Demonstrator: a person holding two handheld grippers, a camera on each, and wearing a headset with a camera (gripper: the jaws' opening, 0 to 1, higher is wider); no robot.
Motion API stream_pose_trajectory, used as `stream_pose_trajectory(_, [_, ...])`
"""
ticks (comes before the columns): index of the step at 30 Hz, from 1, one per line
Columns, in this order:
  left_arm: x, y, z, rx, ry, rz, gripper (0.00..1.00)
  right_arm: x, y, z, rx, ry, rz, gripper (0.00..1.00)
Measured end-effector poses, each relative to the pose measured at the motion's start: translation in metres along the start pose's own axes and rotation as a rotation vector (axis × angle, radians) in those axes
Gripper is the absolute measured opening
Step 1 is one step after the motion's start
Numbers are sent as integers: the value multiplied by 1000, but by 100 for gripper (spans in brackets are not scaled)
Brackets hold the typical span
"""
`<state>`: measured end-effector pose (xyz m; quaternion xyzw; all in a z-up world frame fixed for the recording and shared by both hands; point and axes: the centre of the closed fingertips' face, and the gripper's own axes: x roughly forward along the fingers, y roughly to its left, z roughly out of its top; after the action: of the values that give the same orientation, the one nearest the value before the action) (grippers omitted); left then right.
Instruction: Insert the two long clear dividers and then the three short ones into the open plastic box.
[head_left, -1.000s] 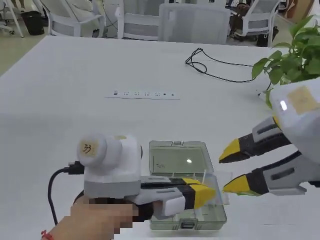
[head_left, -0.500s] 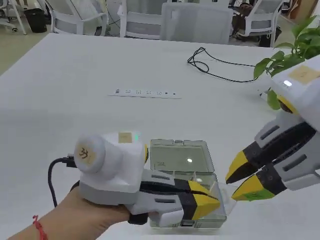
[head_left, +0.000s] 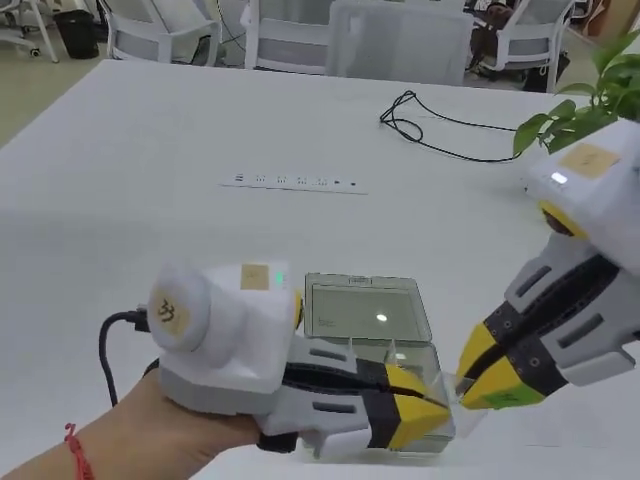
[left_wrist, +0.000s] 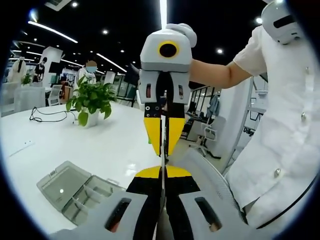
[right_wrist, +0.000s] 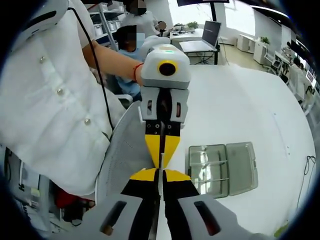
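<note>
Beside the left claw (head_left: 427, 416) lies the box (head_left: 366, 312).

box (head_left: 372, 345): on bench (head_left: 120, 140), 6 o'clock
strip (head_left: 290, 182): 12 o'clock of box
cable (head_left: 440, 125), plant (head_left: 590, 95): 1–2 o'clock, far
left claw (head_left: 425, 418): over box's 6 o'clock edge
right claw (head_left: 478, 375): box's 3 o'clock
divider (head_left: 452, 385): between claw tips

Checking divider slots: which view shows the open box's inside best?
Right gripper view: looks almost straight down into the open box, compartments visible. Left gripper view shows it obliquely, low left. Head view: the left tongs cover much of its base; lid shows.
</note>
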<state>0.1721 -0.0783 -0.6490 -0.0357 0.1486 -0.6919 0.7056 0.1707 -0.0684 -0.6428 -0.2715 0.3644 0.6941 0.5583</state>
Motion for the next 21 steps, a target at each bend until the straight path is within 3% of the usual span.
stream_pose_trajectory(21, [0, -2, -4, 20, 4, 12, 0, 3, 2, -1, 6, 7, -1, 3])
